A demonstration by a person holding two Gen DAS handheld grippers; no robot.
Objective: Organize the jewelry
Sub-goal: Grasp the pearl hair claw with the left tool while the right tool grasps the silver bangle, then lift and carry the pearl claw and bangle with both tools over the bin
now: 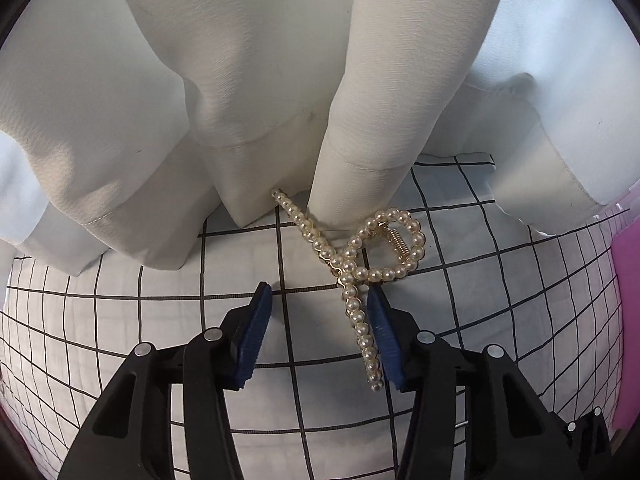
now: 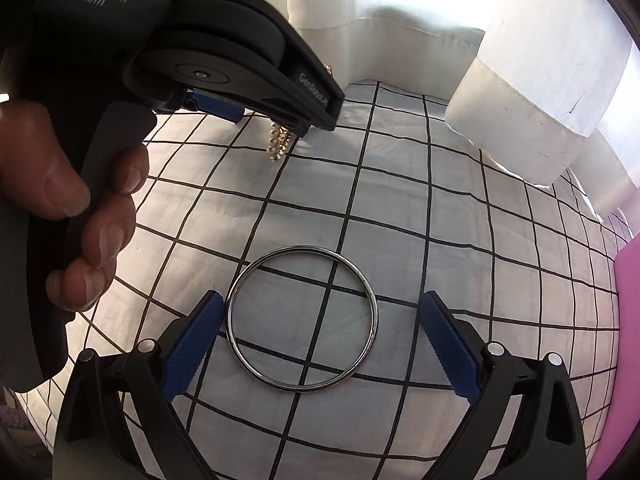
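A gold hair claw clip set with pearls point(image 1: 362, 264) lies on the white checked cloth point(image 1: 140, 320), its far end against the white curtain. My left gripper point(image 1: 320, 292) is open, and the clip's near arm lies between the fingers, against the right blue pad point(image 1: 384, 336). In the right wrist view the clip point(image 2: 279, 142) shows under the left gripper's body point(image 2: 224, 64). A silver bangle point(image 2: 302, 318) lies flat on the cloth. My right gripper point(image 2: 322, 300) is open around it, with the left pad point(image 2: 196, 344) close to the bangle's rim.
White curtain folds point(image 1: 248, 80) hang down onto the cloth at the back, also in the right wrist view point(image 2: 516, 92). A pink object point(image 1: 628, 320) lies at the right edge, also in the right wrist view point(image 2: 630, 340). A hand point(image 2: 92, 208) holds the left gripper's handle.
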